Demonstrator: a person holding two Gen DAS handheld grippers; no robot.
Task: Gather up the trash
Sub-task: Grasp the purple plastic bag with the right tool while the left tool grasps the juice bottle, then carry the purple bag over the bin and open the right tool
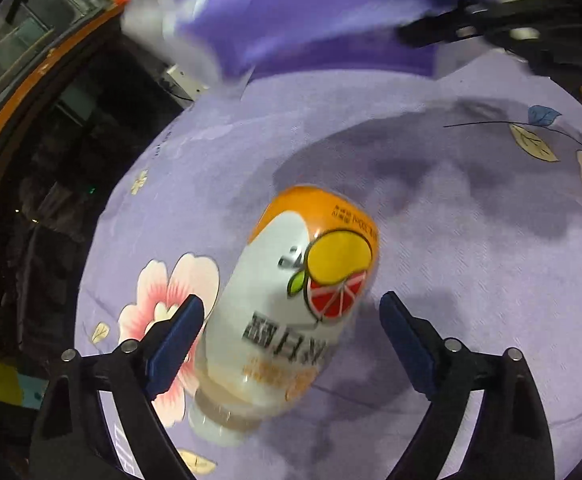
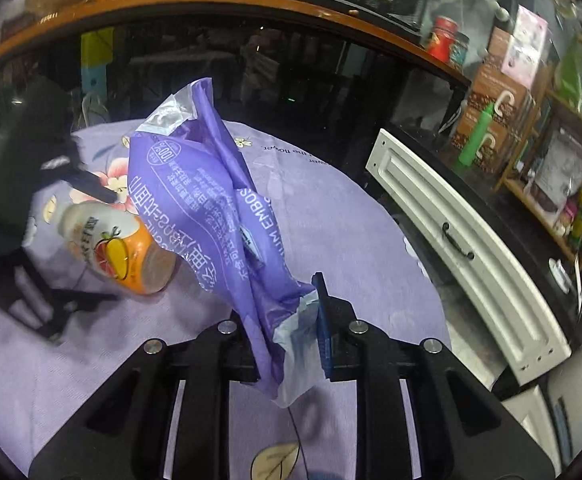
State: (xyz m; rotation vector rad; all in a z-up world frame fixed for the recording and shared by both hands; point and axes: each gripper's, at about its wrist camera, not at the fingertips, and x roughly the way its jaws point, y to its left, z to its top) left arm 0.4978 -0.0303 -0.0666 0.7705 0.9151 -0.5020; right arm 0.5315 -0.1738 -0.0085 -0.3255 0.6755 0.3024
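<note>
Crumpled purple wrapper (image 2: pixel 219 208) pinched in right jaws; left jaws wide around bottle (image 1: pixel 291 304).

Bottle (image 1: pixel 291 312) lying between left gripper (image 1: pixel 291 312) fingers (gap both sides); purple wrapper (image 2: pixel 219 208) hanging just beside; cloth (image 2: pixel 351 216) rightward lying bare.

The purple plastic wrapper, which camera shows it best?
The right wrist view. There the crumpled purple plastic wrapper fills the centre, sharp enough to show white printing, pinched in the right gripper. The left wrist view shows it only as a blurred purple shape along the top edge.
</note>
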